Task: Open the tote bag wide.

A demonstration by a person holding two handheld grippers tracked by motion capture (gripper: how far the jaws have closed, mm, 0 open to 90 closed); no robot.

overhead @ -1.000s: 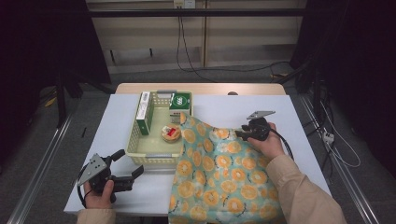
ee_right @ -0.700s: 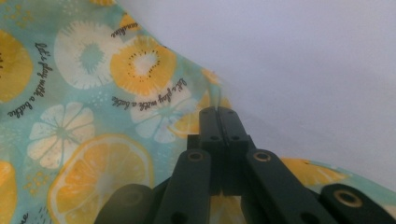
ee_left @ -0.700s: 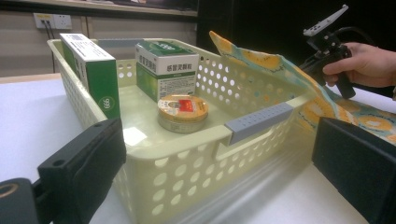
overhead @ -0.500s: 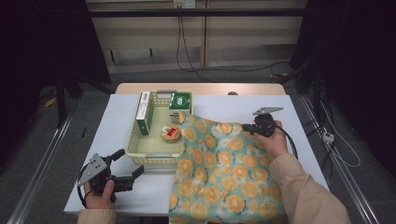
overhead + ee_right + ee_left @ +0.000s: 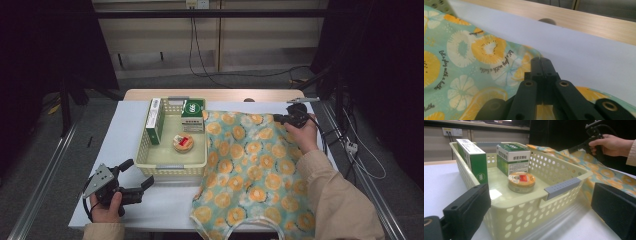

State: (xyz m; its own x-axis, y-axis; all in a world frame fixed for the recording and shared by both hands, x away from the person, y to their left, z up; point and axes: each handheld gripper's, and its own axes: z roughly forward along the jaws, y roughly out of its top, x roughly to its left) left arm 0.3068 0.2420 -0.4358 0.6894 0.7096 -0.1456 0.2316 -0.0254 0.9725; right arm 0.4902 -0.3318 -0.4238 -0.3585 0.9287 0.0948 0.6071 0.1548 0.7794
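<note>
Two fingers of the right gripper [image 5: 541, 61] pinch the cloth [image 5: 250, 165] — far corner.

High overhead; two low close-ups

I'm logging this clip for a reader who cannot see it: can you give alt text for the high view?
On a white table, the person's right gripper pinches the far corner of a citrus-print cloth spread beside a pale yellow basket. The basket holds two green-and-white boxes and a round tin. The left gripper rests open near the table's front left.
</note>
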